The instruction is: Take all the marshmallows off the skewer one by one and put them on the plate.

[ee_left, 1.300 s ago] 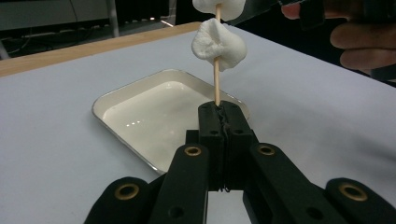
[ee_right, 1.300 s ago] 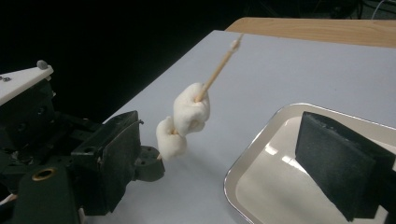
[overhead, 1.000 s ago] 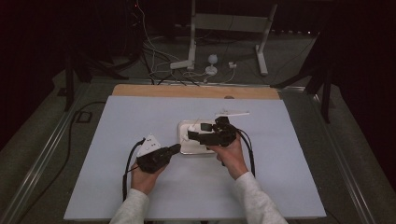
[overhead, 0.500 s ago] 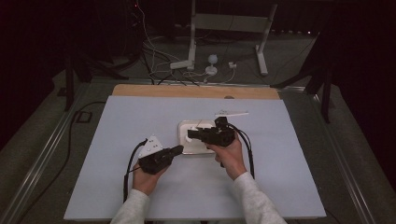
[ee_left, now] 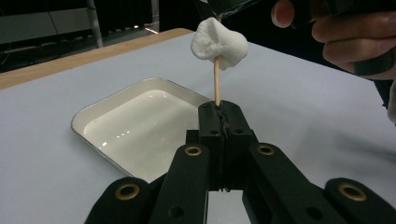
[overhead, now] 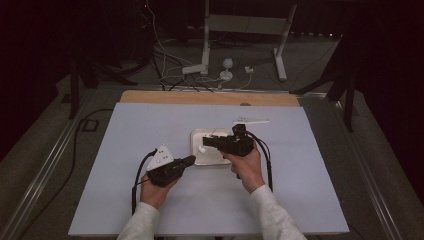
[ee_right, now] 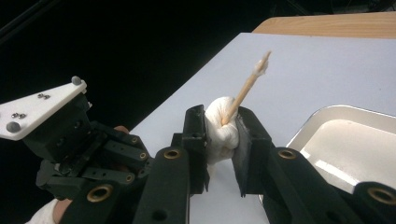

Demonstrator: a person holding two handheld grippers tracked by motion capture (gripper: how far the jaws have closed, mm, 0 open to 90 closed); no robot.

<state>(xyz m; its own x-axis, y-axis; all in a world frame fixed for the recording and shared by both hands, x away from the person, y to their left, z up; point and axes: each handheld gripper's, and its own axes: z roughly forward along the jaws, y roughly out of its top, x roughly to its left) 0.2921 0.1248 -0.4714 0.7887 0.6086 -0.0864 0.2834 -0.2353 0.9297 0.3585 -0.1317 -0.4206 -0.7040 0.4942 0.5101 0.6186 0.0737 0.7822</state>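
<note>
My left gripper (ee_left: 223,109) is shut on the lower end of a thin wooden skewer (ee_left: 216,84) that stands upright from its jaws. A white marshmallow (ee_left: 218,43) is speared on the skewer. My right gripper (ee_right: 223,122) has just been closing and is now shut on the marshmallow (ee_right: 220,130), squeezing it between both pads, with the skewer tip (ee_right: 250,81) poking out beyond. In the high view the left gripper (overhead: 190,160) and right gripper (overhead: 206,142) meet over the near left corner of a white enamel tray (overhead: 212,161). The tray (ee_left: 77,122) is empty.
The tray sits mid-table on a pale blue-grey sheet (overhead: 125,150). A wooden strip (overhead: 175,97) runs along the far edge. Beyond it, cables and stand legs (overhead: 205,65) lie on the floor. Metal rails (overhead: 45,170) flank the table.
The right gripper's jaws have drawn in on the marshmallow. Both hands have stayed in place.
</note>
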